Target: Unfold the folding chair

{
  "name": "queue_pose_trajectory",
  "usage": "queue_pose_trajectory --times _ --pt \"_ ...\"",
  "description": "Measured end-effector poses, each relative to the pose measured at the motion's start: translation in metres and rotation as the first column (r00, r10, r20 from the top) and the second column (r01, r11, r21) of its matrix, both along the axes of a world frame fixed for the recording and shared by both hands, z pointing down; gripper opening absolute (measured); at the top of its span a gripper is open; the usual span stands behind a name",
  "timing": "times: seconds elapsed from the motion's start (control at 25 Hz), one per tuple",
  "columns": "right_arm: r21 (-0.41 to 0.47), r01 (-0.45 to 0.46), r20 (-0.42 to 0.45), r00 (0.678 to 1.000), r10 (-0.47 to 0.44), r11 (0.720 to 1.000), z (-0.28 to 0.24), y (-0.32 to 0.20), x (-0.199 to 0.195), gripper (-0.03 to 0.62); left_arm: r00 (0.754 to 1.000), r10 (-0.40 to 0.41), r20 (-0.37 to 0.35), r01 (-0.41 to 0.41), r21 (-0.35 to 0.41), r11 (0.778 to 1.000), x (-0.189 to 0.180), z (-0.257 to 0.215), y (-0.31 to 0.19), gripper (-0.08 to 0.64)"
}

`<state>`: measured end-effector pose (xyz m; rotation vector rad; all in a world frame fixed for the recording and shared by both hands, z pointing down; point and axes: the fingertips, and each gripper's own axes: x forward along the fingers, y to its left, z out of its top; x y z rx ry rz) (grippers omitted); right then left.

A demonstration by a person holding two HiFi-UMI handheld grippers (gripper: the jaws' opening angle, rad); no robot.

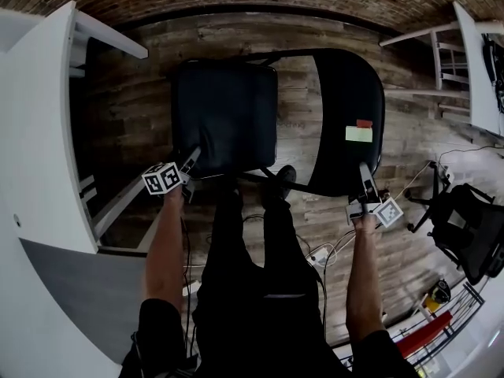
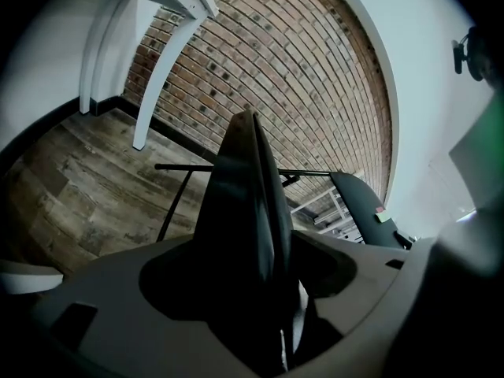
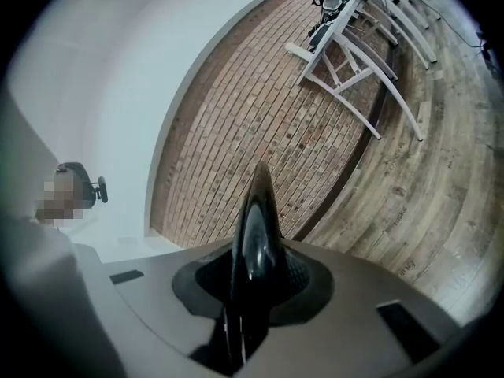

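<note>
At twelve o'clock before the person stands the folding chair (image 1: 346,69). Its seat (image 1: 224,116) lies at eleven, the near edge between the widely parted jaws of the left gripper (image 1: 191,162), apparently unpinched. At one o'clock the right gripper (image 1: 366,178) is clamped narrowly on the backrest (image 1: 346,148). Hold the backrest steady and press the seat fully flat before releasing. Legs and hinges are hidden beneath the seat and in shadow, so I cannot tell whether the frame has locked open.

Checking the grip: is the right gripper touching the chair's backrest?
Touching: in the right gripper view, the right gripper clamps the backrest edge.
</note>
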<state>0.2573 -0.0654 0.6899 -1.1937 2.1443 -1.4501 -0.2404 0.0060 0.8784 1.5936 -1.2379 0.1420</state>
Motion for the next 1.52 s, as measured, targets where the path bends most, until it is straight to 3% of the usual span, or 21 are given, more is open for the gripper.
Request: queue_pose_trajectory --times 0.16,0.48,0.8,0.88,1.08,1.24,1.36,1.44,1.52 --pt "-0.007 0.01 0.009 1.0 -0.01 1.0 0.01 0.001 -0.004 0.08 1.0 -0.006 -0.004 0.006 0.016 1.0 -0.009 0.008 0.004 0.319" --pt "-0.011 0.01 0.036 0.999 -0.009 1.0 0.018 0.006 -0.022 0.08 0.995 0.03 0.094 -0.031 0.007 1.0 -0.035 0.02 0.008 0.354" --pt "0.011 0.0 0.041 0.999 0.0 1.0 0.015 0.006 -0.029 0.08 0.971 0.132 0.197 -0.135 -0.001 0.991 -0.044 0.018 0.004 0.38" --pt "0.013 -0.002 0.037 0.999 0.002 1.0 0.015 0.007 -0.029 0.08 0.968 0.119 0.219 -0.121 -0.008 0.993 -0.047 0.015 0.005 0.38" --pt "0.018 -0.002 0.024 1.0 0.002 1.0 0.015 0.008 -0.029 0.08 0.966 -0.006 0.257 -0.003 0.032 0.999 -0.06 -0.011 0.009 0.379" --pt "0.025 -0.003 0.022 1.0 0.003 1.0 0.015 0.007 -0.03 0.08 0.954 -0.035 0.297 0.013 0.076 0.997 -0.04 -0.037 0.01 0.379" --pt "0.027 -0.003 0.026 1.0 0.002 1.0 0.015 0.008 -0.032 0.08 0.934 0.036 0.355 -0.077 0.101 0.992 0.003 -0.057 0.009 0.376" --pt "0.037 0.01 0.029 1.0 -0.011 0.999 0.012 0.009 -0.036 0.08 0.949 0.13 0.289 -0.172 0.124 0.977 0.062 -0.07 0.006 0.376" --pt "0.047 0.015 0.035 0.999 -0.017 0.999 0.008 0.011 -0.043 0.081 0.959 0.247 0.142 -0.268 0.159 0.95 0.137 -0.086 0.005 0.376"
